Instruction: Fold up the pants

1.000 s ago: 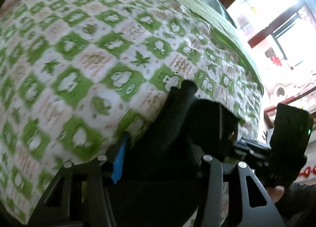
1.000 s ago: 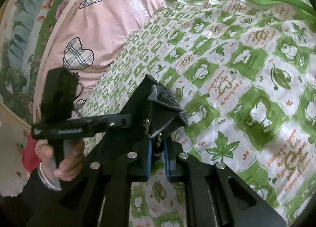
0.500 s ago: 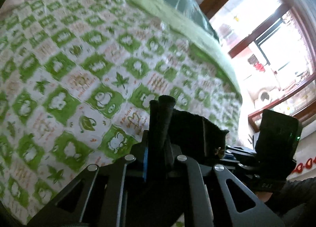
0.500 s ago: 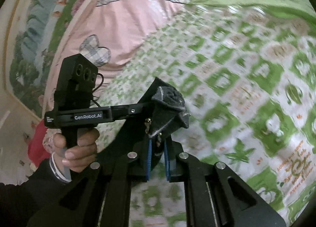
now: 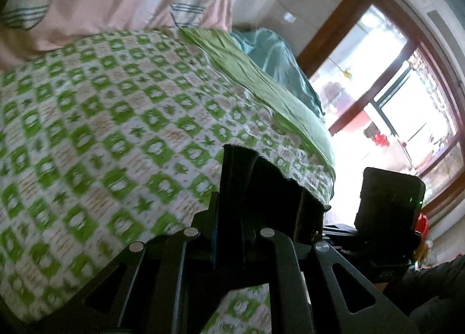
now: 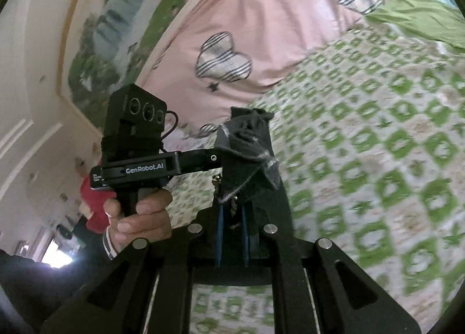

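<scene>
The black pants [image 5: 270,188] are pinched in both grippers and held up above the bed. My left gripper [image 5: 229,235] is shut on a bunched edge of the pants, which stick up between its fingers. My right gripper [image 6: 232,217] is shut on another bunched part of the pants [image 6: 247,154], with a small metal fastener hanging by it. In the right wrist view the left gripper's body [image 6: 136,165] sits close to the left, held in a hand. In the left wrist view the right gripper's body [image 5: 386,209] shows close on the right.
The bed's green and white patterned cover [image 5: 116,130] spreads below and ahead. A pink quilt with plaid hearts [image 6: 261,29] lies at its far end. A green blanket [image 5: 261,81] and a teal one [image 5: 279,55] lie along the window side. A bright window [image 5: 407,95] is at the right.
Both grippers have lifted and tilted upward with the pants. The bed has dropped lower in both views, and the pink quilt and the wall now show more.
</scene>
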`<state>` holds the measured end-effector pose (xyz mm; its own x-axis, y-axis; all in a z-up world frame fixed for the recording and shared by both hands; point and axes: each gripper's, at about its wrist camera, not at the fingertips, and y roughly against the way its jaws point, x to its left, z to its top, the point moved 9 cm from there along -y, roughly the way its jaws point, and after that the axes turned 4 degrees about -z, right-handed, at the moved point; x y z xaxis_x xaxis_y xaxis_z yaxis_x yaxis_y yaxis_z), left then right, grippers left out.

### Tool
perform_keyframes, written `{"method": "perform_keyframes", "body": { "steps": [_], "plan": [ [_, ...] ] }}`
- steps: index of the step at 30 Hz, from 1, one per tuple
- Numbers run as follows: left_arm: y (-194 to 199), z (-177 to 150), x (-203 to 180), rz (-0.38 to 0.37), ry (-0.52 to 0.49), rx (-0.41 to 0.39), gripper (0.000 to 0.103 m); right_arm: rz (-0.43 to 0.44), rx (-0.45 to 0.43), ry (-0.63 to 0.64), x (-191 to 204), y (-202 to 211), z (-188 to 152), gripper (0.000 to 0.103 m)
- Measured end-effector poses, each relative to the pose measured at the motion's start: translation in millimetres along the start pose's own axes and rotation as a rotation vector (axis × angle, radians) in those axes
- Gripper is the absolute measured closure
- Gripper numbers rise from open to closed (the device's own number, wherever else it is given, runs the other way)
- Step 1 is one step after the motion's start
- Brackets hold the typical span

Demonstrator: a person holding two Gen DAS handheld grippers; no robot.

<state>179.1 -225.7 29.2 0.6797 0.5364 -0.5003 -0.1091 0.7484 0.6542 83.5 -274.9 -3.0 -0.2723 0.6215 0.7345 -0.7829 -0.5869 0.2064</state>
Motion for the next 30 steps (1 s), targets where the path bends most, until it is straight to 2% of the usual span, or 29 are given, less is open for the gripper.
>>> {"method": "perform_keyframes", "body": {
  "steps": [5,15,24,30],
  "plan": [
    [25,-21,19,0.025,0.048,-0.033,0.093,0.031,0.055,0.027,22,-23,-16,0.091],
    [44,-67,58,0.059,0.159,-0.067,0.093,0.048,0.173,0.051,42,-62,-54,0.091],
    [43,-115,106,0.117,0.281,-0.046,0.093,0.012,0.290,0.060,38,-104,-97,0.088],
    [44,-137,129,0.130,0.354,-0.052,0.094,-0.028,0.331,0.081,37,-118,-115,0.087]
  ]
}}
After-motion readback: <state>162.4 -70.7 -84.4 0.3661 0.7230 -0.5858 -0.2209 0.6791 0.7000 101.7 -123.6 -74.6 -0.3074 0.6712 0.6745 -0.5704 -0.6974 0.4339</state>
